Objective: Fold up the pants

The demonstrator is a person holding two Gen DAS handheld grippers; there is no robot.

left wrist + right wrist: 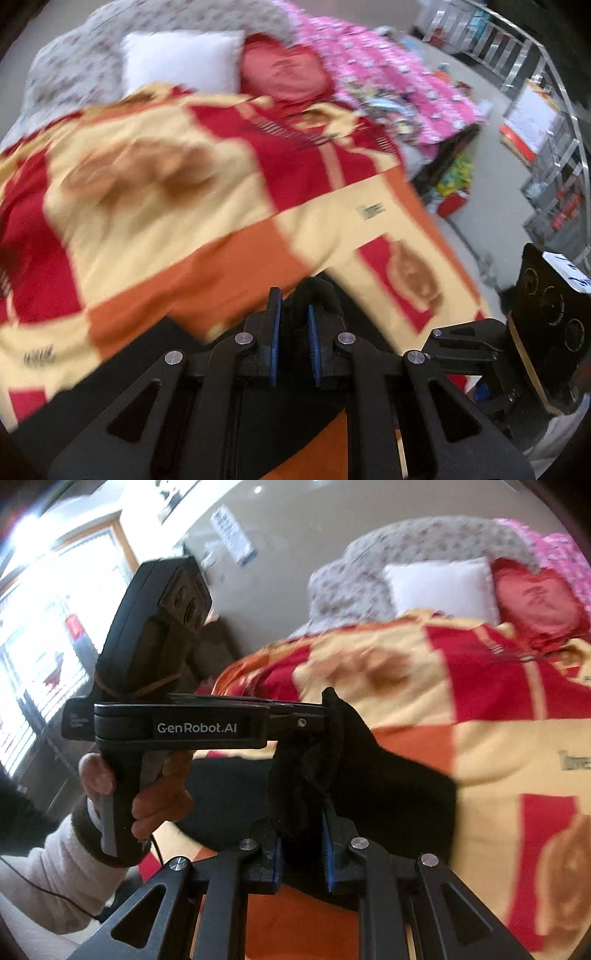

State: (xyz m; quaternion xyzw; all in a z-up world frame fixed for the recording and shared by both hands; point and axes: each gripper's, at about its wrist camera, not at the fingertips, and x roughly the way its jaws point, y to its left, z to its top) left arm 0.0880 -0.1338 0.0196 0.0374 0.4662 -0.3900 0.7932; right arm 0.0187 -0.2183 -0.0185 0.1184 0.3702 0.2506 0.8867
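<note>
On the bed, near its front edge, the black pants [388, 775] hang bunched between both grippers, lifted off the blanket [480, 720] at the held end. Rest of the fabric drapes down onto the cover, dark and wrinkled, no crease visible.

Right gripper [301, 834]: jaws narrow, clamped on a thick wad of the pants; cloth fills the gap between the blue pads [328, 849]. Left gripper [325, 710], seen side-on from the right wrist view, pinches an upper edge of the same garment, jaws closed on it. From its own camera, the left gripper [291, 325] shows jaws narrow with dark cloth rising between them. Person's left hand [147, 786] wraps the handle.

Progress, my read: early or mid-fold. Both ends are gripped and the pants are off the surface, but nothing lies flat, no tidy stack anywhere. Still to do: lay it down, align the edges, make the fold, smooth it.

Further out: white pillow [181, 62] and red cushion [284, 74] at the headboard end, pink quilt [388, 81] beside them, metal racks [546, 122] across the floor. Both views are motion-blurred, so fabric detail is unclear.
</note>
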